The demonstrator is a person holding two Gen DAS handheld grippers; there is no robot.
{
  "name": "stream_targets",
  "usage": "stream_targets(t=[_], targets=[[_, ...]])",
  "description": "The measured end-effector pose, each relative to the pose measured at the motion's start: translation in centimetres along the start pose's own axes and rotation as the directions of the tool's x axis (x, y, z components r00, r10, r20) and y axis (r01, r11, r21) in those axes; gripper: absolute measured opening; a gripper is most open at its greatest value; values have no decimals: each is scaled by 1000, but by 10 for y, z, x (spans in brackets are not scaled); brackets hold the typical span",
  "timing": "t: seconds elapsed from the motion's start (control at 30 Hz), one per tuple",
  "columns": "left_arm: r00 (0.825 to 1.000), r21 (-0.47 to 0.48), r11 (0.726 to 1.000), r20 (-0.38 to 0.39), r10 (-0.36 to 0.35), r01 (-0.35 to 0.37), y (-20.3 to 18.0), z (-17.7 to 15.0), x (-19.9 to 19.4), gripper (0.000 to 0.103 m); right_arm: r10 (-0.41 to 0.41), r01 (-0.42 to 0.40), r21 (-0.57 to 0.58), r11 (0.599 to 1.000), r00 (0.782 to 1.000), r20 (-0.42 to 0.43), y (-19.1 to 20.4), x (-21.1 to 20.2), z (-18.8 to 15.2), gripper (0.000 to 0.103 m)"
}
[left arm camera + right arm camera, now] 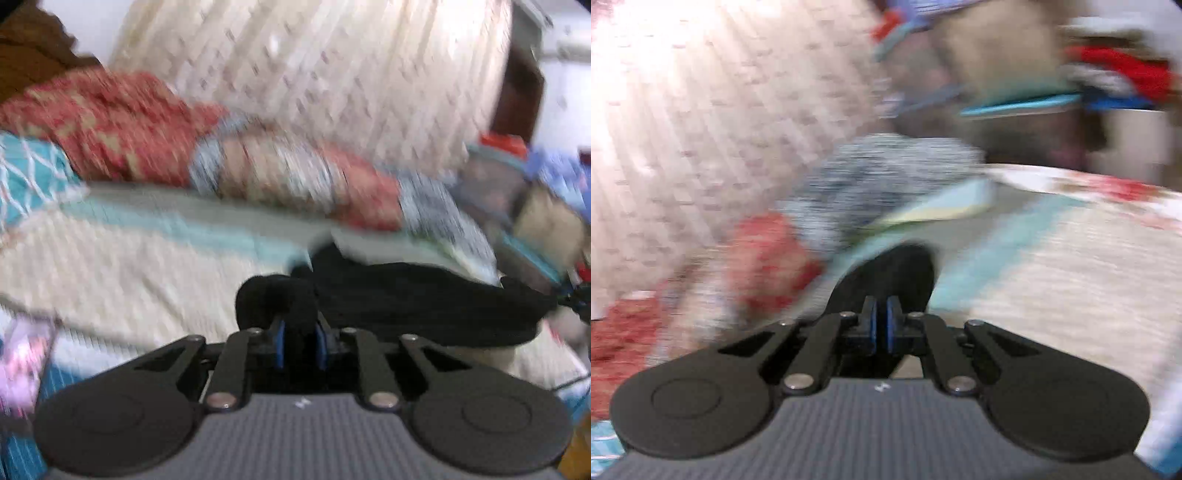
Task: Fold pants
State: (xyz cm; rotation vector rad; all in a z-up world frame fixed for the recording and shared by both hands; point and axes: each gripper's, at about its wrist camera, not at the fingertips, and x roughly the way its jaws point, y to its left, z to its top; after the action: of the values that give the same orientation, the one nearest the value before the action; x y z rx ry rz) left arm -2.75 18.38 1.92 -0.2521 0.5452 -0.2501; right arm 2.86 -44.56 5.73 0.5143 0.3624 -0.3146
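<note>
Pinching a bunched bit of the black pants [406,299] in the left gripper [300,332], with the rest stretching off to the right over the bed cover [129,266]. Squeezing another end of the pants [897,273] tight in the right gripper [881,314]. All blurry.

I am in a home bedroom: a bed [110,266] with a cream and pale-blue cover, a red patterned blanket [110,122] bunched along it (badly blurred), a cream curtain [332,66] behind.
</note>
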Motion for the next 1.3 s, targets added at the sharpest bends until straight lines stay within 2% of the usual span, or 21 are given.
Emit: stream_targets(t=[0.1,0.17,0.23,0.37,0.4,0.43,0.5,0.57,0.67,0.7,0.73,0.77,0.83,0.9,0.97,1.0,1.07,1.13,1.2,1.23,1.3], targets=[[983,-19,999,-181,-33,31,-3,-35,2,26,-189,190,2,982,978,-93,-44,-10,-34,11],[975,-46,998,-217,-41,32,3,-45,-7,32,-236,242,50,969,965,-115,-67,-25,-49,11],[979,-90,996,-200,-29,11,13,-45,-21,59,-235,242,59,968,966,-110,-66,-29,-50,12],[989,-269,963,-149,-15,-26,46,-30,-31,67,-82,76,-51,996,989,-123,-14,-30,-52,14],[987,-323,946,-157,-31,-21,59,-28,-27,77,-16,3,-89,996,989,-148,6,-29,-58,16],[984,-385,923,-165,-65,-4,69,-29,-19,88,63,-87,-128,988,982,-181,29,-29,-66,21],[972,-497,867,-187,-144,33,84,-34,1,92,198,-261,-221,940,942,-271,75,-33,-85,37],[945,-604,794,-218,-242,64,94,-42,29,92,309,-431,-335,837,880,-361,127,-45,-115,53],[914,-721,685,-205,-351,102,102,-56,63,88,380,-592,-450,669,793,-477,185,-58,-161,59],[914,-746,658,-194,-357,99,104,-56,76,67,383,-619,-474,626,774,-504,200,-58,-176,59],[915,-753,651,-188,-356,98,105,-55,86,31,382,-635,-494,594,763,-522,213,-55,-189,59],[913,-748,655,-187,-362,107,103,-47,98,21,370,-636,-518,572,763,-530,228,-51,-199,57],[929,-683,713,-145,-342,156,91,-11,98,18,339,-617,-533,579,777,-531,247,-40,-204,56],[943,-487,825,-11,-333,286,66,36,69,17,361,-615,-492,616,775,-519,260,-36,-190,56],[931,-226,904,106,-348,363,35,61,27,17,395,-624,-452,637,768,-504,264,-37,-174,56],[924,-104,923,143,-354,370,21,59,8,17,409,-630,-438,641,763,-500,262,-37,-167,56],[919,72,933,160,-361,354,5,37,-17,18,412,-632,-424,648,760,-503,256,-44,-158,57],[942,163,939,101,-320,302,0,-4,-24,31,376,-617,-427,661,765,-523,246,-38,-149,57],[981,206,959,-38,-192,196,2,-45,-10,53,304,-579,-472,665,787,-537,237,-36,-150,57],[986,214,967,-127,-113,138,4,-63,1,50,251,-538,-514,667,813,-525,237,-32,-150,57],[964,174,980,-262,-46,94,18,-92,17,50,199,-488,-555,674,843,-500,244,-25,-149,57]])
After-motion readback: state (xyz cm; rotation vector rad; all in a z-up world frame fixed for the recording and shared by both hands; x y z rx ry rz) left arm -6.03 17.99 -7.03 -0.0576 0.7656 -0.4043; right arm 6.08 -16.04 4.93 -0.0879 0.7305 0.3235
